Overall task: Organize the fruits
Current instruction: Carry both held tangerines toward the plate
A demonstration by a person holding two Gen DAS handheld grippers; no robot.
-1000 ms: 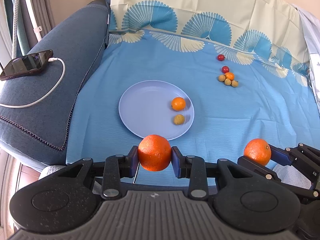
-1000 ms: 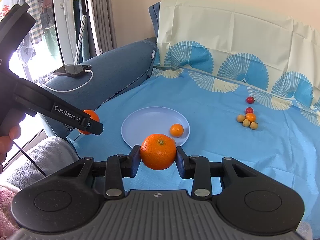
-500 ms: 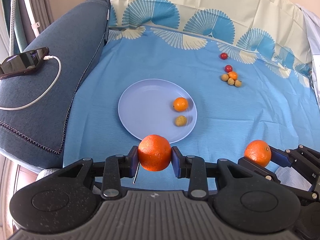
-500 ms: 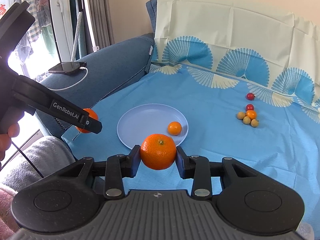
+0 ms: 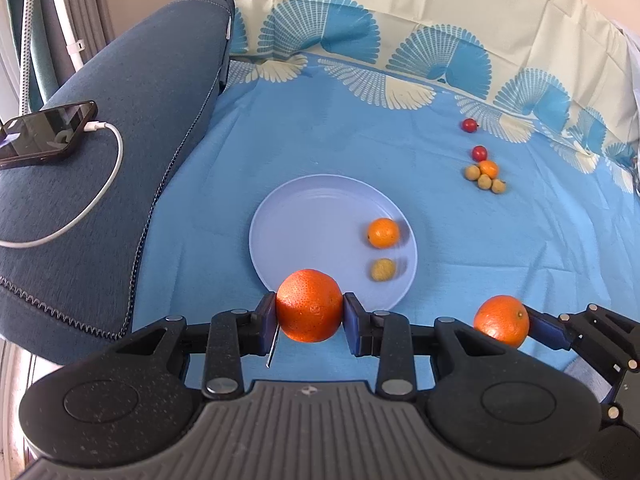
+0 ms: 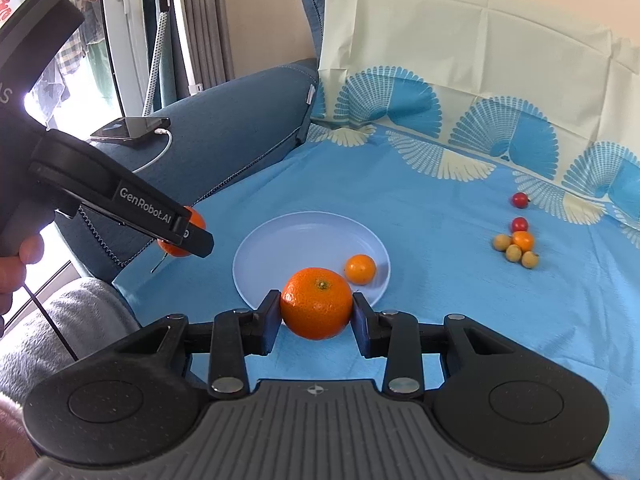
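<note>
From the left wrist camera: the left tongs (image 5: 310, 312) are clenched on an orange (image 5: 309, 305), pads pressing both its sides, held just over the near rim of a pale blue plate (image 5: 304, 224) on a blue patterned cloth (image 5: 320, 136) spread over what looks like a sofa. Two fruits already lie on the plate's right side: a small orange (image 5: 383, 233) and a little yellowish fruit (image 5: 383, 269). A loose cluster (image 5: 485, 176) of small yellow, orange and red fruits waits on the cloth well beyond the plate, so the sorting appears only partly done. At lower right, the right tongs grip a second orange (image 5: 501, 321). A phone (image 5: 46, 134) charges on the sofa arm.

From the right wrist camera: the right tongs (image 6: 316, 314) hold their orange (image 6: 316, 303) firmly, stem end up, in front of the plate's (image 6: 288, 248) near edge. The left tongs (image 6: 188, 234), in a person's hand (image 6: 18, 264), carry their fruit to the left of the plate. Judging by this, both oranges are close to being set down.
</note>
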